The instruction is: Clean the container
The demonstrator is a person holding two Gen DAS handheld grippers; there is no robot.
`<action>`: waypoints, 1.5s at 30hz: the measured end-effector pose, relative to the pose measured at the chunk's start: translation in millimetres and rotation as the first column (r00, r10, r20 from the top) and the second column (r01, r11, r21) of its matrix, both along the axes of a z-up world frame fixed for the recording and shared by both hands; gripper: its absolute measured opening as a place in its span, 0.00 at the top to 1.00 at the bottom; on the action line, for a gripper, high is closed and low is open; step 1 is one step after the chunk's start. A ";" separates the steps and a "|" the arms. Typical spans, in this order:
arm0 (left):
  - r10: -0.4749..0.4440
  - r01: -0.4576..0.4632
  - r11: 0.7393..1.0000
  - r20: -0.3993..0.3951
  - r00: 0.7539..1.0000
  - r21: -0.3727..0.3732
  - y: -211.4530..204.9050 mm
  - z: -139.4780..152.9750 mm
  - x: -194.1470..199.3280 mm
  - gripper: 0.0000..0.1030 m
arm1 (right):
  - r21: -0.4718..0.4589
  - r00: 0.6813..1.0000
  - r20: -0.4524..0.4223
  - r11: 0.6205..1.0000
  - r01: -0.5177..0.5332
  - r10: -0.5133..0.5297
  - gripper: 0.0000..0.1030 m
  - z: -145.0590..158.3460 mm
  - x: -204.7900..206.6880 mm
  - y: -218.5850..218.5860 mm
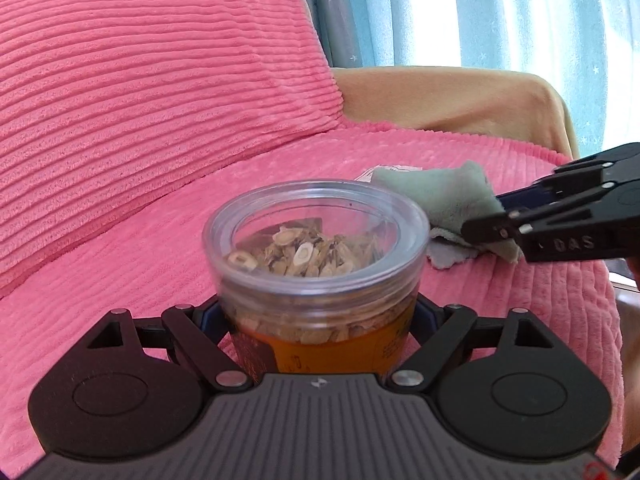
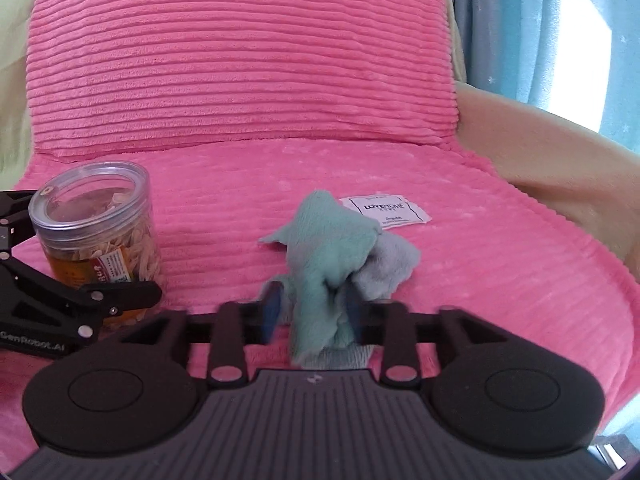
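Observation:
A clear plastic jar (image 1: 316, 264) with a transparent lid, dried sliced pieces and an orange label stands on the pink cushion. My left gripper (image 1: 320, 320) is shut on the jar's body, one finger on each side. The jar (image 2: 100, 232) also shows at the left of the right wrist view, with the left gripper's black fingers (image 2: 116, 296) across its lower part. A crumpled green and grey cloth (image 2: 336, 264) sits between the blue pads of my right gripper (image 2: 314, 316), which is shut on it. From the left wrist view the cloth (image 1: 448, 204) lies just right of the jar, held by the right gripper (image 1: 496, 220).
A ribbed pink blanket covers the seat (image 2: 480, 280) and the back cushion (image 2: 240, 60). A white fabric tag (image 2: 386, 210) lies flat behind the cloth. A beige armrest (image 1: 460, 100) runs along the right, with blue curtains (image 1: 500, 12) beyond.

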State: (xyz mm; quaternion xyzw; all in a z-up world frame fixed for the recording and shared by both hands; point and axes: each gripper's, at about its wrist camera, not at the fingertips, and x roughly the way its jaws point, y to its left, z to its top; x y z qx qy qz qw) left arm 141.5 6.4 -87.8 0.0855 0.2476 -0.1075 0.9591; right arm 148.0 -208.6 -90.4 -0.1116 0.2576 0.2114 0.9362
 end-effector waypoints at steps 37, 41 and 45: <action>0.192 -0.190 0.981 -0.145 0.971 0.028 -6.9 28.9 -42.2 0.01 | 0.007 0.952 -0.204 0.972 0.234 -0.227 0.01 9.2 -36.2 -24.9; 0.208 -0.208 0.978 -0.161 0.965 0.016 -4.7 27.2 -40.5 0.01 | -0.017 0.950 -0.209 0.972 0.234 -0.232 0.01 5.9 -33.7 -19.9; 0.217 -0.225 0.974 -0.193 0.957 -0.023 0.5 24.3 -39.4 0.01 | -0.020 0.948 -0.213 0.971 0.238 -0.237 0.01 4.8 -32.4 -20.0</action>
